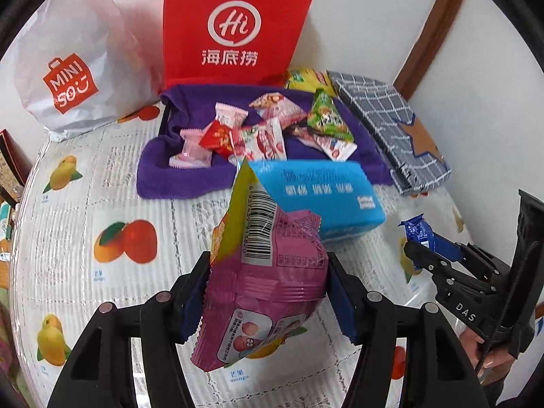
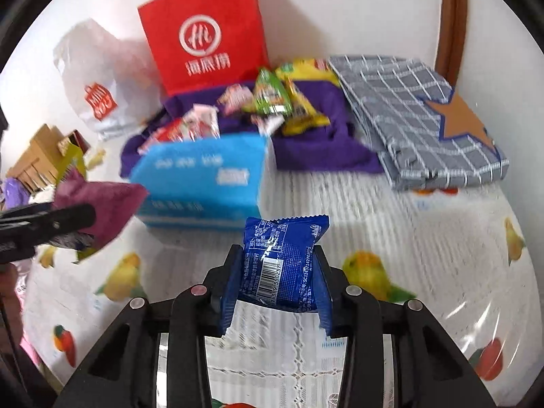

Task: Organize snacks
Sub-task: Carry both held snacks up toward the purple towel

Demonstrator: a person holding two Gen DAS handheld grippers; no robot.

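The left gripper clamps a pink snack packet, the right gripper a blue biscuit packet; both packets are above the tablecloth, probably going to the purple towel where 1 pile of snacks lies.

The pink snack pouch is glossy, crinkled plastic film, as is the blue snack packet. The red bag looks like matt paper; the white bag is creased paper. The purple towel is soft, fuzzy cloth. The grey checked cloth is woven. The surface wears a shiny, ribbed plastic cover printed with fruit.
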